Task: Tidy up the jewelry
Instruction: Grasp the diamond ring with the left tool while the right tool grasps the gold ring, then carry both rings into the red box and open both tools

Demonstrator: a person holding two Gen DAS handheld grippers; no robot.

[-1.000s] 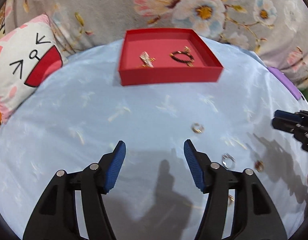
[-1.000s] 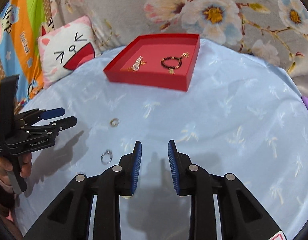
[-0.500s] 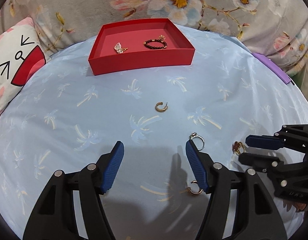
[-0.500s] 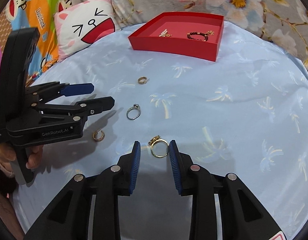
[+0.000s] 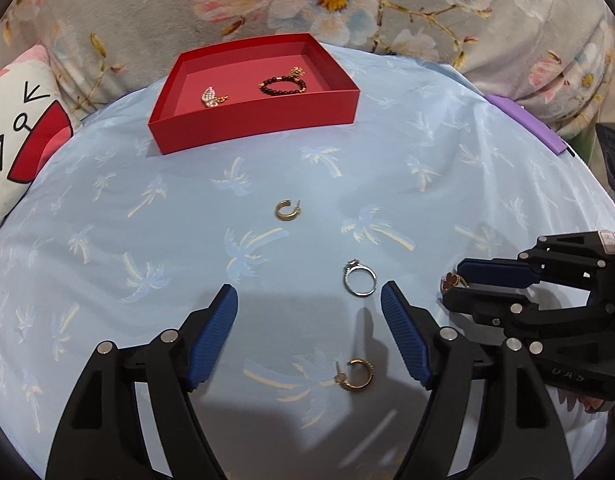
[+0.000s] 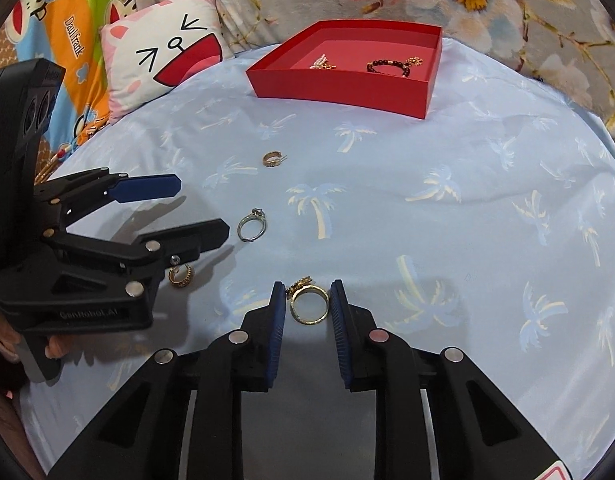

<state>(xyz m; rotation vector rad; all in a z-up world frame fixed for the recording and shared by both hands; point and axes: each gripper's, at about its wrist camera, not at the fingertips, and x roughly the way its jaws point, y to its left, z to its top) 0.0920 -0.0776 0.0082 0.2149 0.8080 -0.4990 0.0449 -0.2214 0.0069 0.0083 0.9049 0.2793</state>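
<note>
A red tray [image 5: 251, 128] [image 6: 339, 94] at the back of the blue cloth holds a bead bracelet [image 5: 282, 86] and a pearl earring [image 5: 211, 97]. On the cloth lie a gold hoop earring [image 5: 286, 210] [image 6: 272, 158], a silver ring [image 5: 360, 281] [image 6: 251, 225], a second gold hoop [image 5: 357, 374] [image 6: 181, 274] and a gold ring with a red clover [image 6: 309, 304] [image 5: 451, 282]. My right gripper [image 6: 307, 300] is open with its pads either side of the gold ring. My left gripper [image 5: 309, 300] is open above the cloth, the second hoop between its fingers.
A cat-face cushion [image 6: 163, 56] [image 5: 15, 136] lies at the left edge of the cloth. A floral blanket [image 5: 347, 0] runs behind the tray. A purple object [image 5: 523, 122] sits at the right edge. A cartoon-print fabric [image 6: 63, 40] is far left.
Both grippers have pulled back and lowered toward the loose jewelry. My right gripper has moved forward so that the gold ring now lies between its pads. Nothing has been picked up.
</note>
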